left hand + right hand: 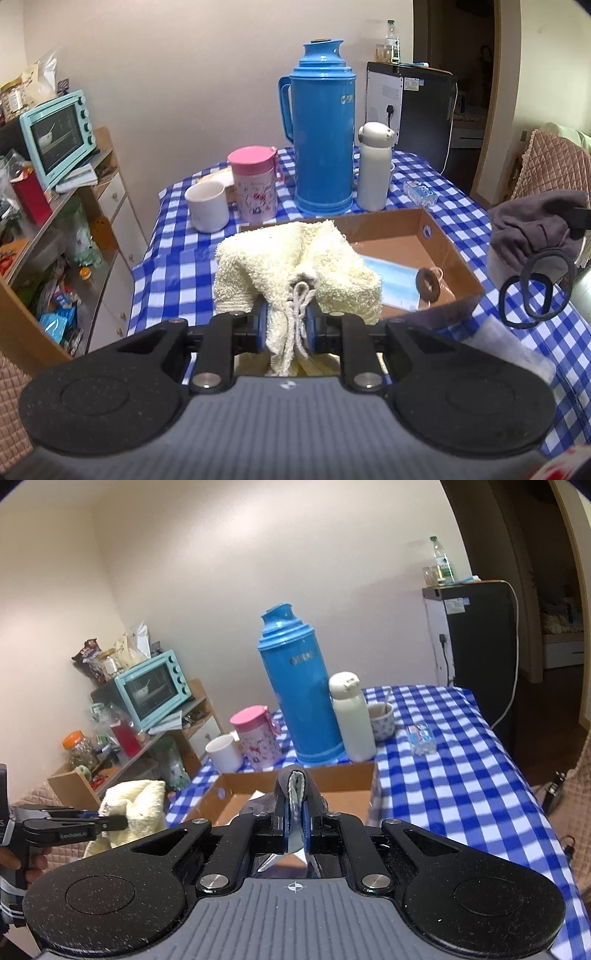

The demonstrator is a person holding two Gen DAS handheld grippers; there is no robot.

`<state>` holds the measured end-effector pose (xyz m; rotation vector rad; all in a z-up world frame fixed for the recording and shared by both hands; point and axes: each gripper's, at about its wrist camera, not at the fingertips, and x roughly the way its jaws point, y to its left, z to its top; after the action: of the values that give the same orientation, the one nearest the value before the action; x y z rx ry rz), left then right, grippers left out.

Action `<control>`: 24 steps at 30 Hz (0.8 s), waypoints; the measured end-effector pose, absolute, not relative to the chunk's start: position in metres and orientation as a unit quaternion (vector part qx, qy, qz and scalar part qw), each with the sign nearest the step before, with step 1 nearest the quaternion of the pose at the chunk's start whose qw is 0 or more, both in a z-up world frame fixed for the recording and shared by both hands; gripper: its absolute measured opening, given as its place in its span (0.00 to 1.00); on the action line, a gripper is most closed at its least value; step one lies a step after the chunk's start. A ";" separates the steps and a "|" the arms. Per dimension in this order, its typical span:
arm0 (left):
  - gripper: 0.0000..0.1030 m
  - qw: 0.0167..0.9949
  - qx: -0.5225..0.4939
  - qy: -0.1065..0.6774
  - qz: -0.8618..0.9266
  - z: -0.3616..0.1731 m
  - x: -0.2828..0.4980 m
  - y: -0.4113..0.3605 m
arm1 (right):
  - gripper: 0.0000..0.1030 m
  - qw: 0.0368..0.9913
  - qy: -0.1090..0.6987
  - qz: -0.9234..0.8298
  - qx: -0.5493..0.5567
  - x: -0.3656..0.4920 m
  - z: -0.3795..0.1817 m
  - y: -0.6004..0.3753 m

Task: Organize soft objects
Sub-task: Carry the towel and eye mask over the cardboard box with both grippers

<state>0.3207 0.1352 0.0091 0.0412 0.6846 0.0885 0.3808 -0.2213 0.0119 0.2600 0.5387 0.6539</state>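
My left gripper [286, 325] is shut on a cream terry towel [295, 258] with a white string loop, held above the table just left of an open cardboard box [443, 236]. The box holds a blue face mask [395, 284] and a brown hair tie [428, 284]. My right gripper [295, 823] is shut on a grey cloth with a pale lining [295, 786], held over the box [347, 779]. In the left wrist view that grey cloth [535, 225] hangs at the right with black elastic loops [532, 299]. The right wrist view shows the left gripper [110, 821] and towel [136, 805].
On the blue checked tablecloth [173, 273] behind the box stand a tall blue thermos [321, 129], a white bottle [373, 166], a pink-lidded jug [255, 184], a white mug [207, 206] and a tissue pack [421, 192]. A cluttered shelf with a teal oven [59, 133] stands left.
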 end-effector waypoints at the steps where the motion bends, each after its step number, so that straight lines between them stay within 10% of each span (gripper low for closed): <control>1: 0.18 0.941 0.024 0.335 0.042 0.010 0.327 0.134 | 0.07 0.904 0.258 0.317 0.127 0.386 0.013 -0.218; 24: 0.18 0.920 0.077 0.382 0.046 -0.056 0.468 0.123 | 0.07 0.899 0.293 0.286 0.155 0.499 -0.040 -0.156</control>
<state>0.4679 0.1233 -0.0560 0.1572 0.7848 0.0938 0.4994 -0.1562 -0.0401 0.3215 0.6055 0.5911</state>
